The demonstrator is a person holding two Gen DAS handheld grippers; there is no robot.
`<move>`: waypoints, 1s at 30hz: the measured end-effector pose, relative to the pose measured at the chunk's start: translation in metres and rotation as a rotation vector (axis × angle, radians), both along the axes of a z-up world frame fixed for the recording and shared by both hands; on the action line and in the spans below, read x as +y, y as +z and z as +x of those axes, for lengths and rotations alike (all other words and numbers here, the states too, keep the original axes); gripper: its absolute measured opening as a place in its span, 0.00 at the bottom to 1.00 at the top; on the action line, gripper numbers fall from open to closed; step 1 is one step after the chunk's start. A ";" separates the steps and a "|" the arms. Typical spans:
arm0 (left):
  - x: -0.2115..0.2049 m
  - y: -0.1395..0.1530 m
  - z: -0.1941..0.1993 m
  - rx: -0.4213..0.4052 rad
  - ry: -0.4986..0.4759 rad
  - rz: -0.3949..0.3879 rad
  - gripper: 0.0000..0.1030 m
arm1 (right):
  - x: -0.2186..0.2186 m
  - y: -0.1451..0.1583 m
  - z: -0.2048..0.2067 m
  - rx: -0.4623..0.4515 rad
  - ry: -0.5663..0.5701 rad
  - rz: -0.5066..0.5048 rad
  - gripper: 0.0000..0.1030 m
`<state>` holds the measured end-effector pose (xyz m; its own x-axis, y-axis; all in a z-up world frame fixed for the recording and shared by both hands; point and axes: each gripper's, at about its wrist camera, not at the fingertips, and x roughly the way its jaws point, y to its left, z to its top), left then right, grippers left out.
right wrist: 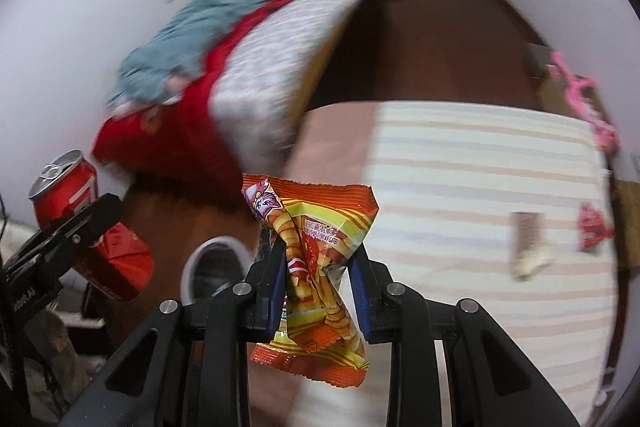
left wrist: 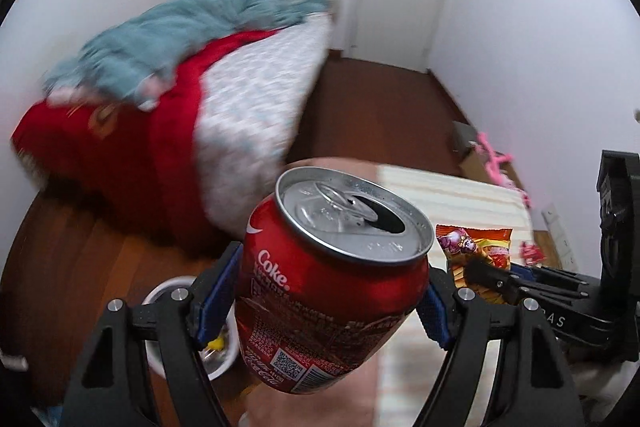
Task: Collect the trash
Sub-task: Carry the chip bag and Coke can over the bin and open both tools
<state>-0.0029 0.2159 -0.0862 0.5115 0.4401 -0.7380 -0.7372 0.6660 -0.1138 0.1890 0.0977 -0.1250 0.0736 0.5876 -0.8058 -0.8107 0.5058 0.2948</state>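
- Coke can (left wrist: 332, 279) clamped across its red wall by left gripper (left wrist: 332, 301), blue pads pressing on opposite sides, mouth tilted toward the camera, tab pulled open.
- Probably empty and light, judging by the open tab; thin aluminium, stiff only until squeezed, likely to dent under a harder pinch.
- Smooth painted wall, likely slippery; best held mid-height as now, never by the rim.
- Could drip dregs from the mouth if tipped further.
- Orange snack wrapper (right wrist: 316, 267) pinched at its crumpled waist by right gripper (right wrist: 320, 287), jaws nearly together on the film, both ends flaring free above and below.
- Practically weightless, soft, crinkly, glossy; prone to sliding out of a loose pinch, so better bunched thick between the pads than held by a single edge.
- Both pieces carried in the air over the brown wooden floor (right wrist: 432, 43), beside the striped tablecloth (right wrist: 480, 163).
- White bin (right wrist: 212, 267) showing below and between the two grippers, probably the drop point.
- More small litter on the cloth: red wrapper (right wrist: 594, 227) and brown-and-white scrap (right wrist: 528, 243), light and flat, likely needing a pinch from an edge.
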 end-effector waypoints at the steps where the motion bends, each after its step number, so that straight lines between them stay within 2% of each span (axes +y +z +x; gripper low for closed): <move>1: 0.007 -0.004 -0.016 0.009 0.027 -0.009 0.74 | 0.013 -0.005 -0.020 0.017 0.035 0.000 0.29; 5: 0.048 -0.036 -0.083 0.058 0.142 -0.089 0.74 | 0.067 -0.043 -0.095 0.078 0.151 -0.038 0.29; 10: 0.109 -0.106 -0.134 0.081 0.228 -0.290 0.74 | 0.132 -0.106 -0.154 0.121 0.228 -0.148 0.29; 14: 0.161 -0.170 -0.146 0.104 0.263 -0.436 0.74 | 0.177 -0.162 -0.180 0.158 0.254 -0.251 0.29; 20: 0.221 -0.251 -0.146 0.095 0.286 -0.643 0.74 | 0.229 -0.227 -0.193 0.193 0.265 -0.367 0.29; 22: 0.233 -0.268 -0.146 0.103 0.297 -0.676 0.75 | 0.239 -0.240 -0.191 0.212 0.257 -0.386 0.29; 24: 0.245 -0.281 -0.151 0.096 0.321 -0.699 0.91 | 0.252 -0.257 -0.194 0.220 0.264 -0.420 0.30; 26: 0.249 -0.281 -0.152 0.101 0.344 -0.693 0.96 | 0.261 -0.271 -0.194 0.236 0.268 -0.442 0.31; 27: 0.251 -0.280 -0.155 0.104 0.359 -0.682 0.96 | 0.266 -0.279 -0.195 0.255 0.274 -0.463 0.35; 30: 0.248 -0.273 -0.169 0.120 0.384 -0.633 0.96 | 0.266 -0.295 -0.194 0.329 0.280 -0.478 0.62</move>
<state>-0.1723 0.4635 -0.3593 0.3070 0.0447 -0.9506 -0.9363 0.1933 -0.2933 -0.0051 0.3636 -0.4204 -0.3260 0.1194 -0.9378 -0.8368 0.4250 0.3450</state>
